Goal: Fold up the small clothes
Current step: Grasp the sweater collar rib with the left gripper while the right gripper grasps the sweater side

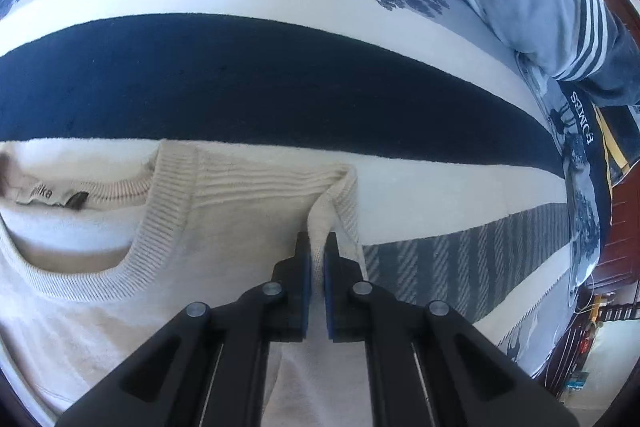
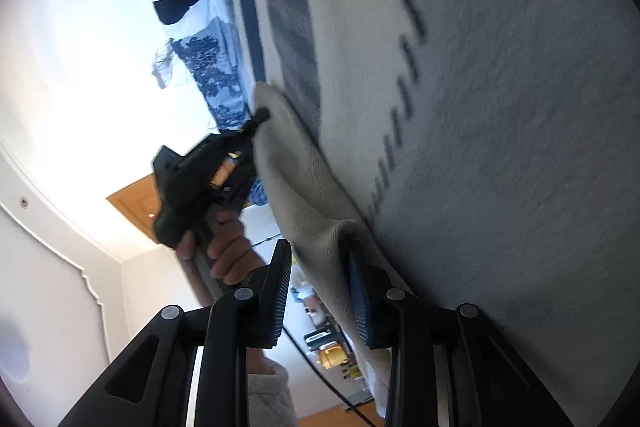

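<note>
Here, cream sweater (image 1: 224,227) spread on the striped blanket (image 1: 280,79), neck label (image 1: 52,197) turned toward the blanket's dark band, long axis across that band. Left gripper (image 1: 317,251) clamped on a raised pinch at the shoulder, beside the collar. Right gripper (image 2: 320,287) gaping, one finger under the sweater's edge, nothing pinched. Probably closing there next, opposite the shoulder, for a fold.

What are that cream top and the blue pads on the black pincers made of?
The cream sweater looks like a soft matte knit, perhaps cotton or wool: ribbed rows show at the collar and shoulder. The blue pads look like ridged rubber or soft plastic, judging by their fine grooves. The left gripper pinches a sweater fold; the right gripper stands open around an edge.
</note>
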The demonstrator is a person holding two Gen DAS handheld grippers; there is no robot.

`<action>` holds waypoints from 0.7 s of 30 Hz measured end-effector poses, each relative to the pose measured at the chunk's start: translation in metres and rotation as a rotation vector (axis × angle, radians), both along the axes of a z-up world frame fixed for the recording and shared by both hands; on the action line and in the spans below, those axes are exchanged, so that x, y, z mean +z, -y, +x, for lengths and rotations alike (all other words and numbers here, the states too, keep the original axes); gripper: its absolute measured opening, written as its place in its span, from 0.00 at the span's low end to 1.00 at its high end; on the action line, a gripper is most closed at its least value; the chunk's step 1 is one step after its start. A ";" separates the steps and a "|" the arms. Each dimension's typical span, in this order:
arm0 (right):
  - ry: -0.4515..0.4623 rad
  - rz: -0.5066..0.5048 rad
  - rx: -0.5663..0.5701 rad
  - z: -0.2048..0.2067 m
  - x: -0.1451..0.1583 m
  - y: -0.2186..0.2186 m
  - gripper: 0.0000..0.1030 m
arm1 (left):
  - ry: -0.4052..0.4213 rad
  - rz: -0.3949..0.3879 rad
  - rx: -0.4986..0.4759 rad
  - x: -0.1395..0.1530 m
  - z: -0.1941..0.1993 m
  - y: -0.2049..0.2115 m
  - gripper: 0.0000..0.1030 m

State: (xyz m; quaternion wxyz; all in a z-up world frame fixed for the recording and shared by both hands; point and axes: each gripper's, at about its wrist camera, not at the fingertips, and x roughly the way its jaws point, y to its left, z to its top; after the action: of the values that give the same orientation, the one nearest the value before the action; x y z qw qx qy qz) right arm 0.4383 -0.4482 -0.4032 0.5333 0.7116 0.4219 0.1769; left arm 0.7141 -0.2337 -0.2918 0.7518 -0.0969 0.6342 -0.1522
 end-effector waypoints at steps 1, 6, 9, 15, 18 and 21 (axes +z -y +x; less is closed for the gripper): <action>0.008 0.002 -0.004 0.003 0.001 -0.001 0.31 | 0.003 0.003 -0.001 0.000 0.000 0.002 0.05; -0.004 -0.045 -0.070 0.003 0.007 0.001 0.06 | 0.018 0.004 -0.016 0.008 -0.002 0.018 0.05; 0.006 -0.239 -0.214 -0.020 0.036 0.027 0.05 | 0.056 -0.041 -0.024 0.024 -0.002 0.033 0.05; -0.032 -0.446 -0.209 -0.024 0.049 0.034 0.05 | 0.088 0.082 -0.083 0.005 0.002 0.078 0.05; -0.059 -0.435 -0.193 -0.023 0.041 0.035 0.05 | 0.065 0.099 -0.074 -0.012 0.005 0.078 0.09; -0.099 -0.470 -0.157 -0.018 0.037 0.038 0.05 | 0.073 0.099 -0.060 -0.007 0.004 0.075 0.21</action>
State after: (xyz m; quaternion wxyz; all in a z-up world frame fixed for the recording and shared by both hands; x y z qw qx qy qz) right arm 0.4198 -0.4863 -0.3667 0.6748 0.6065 0.4205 -0.0030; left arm 0.7177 -0.3082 -0.2990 0.7734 -0.0349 0.6158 -0.1466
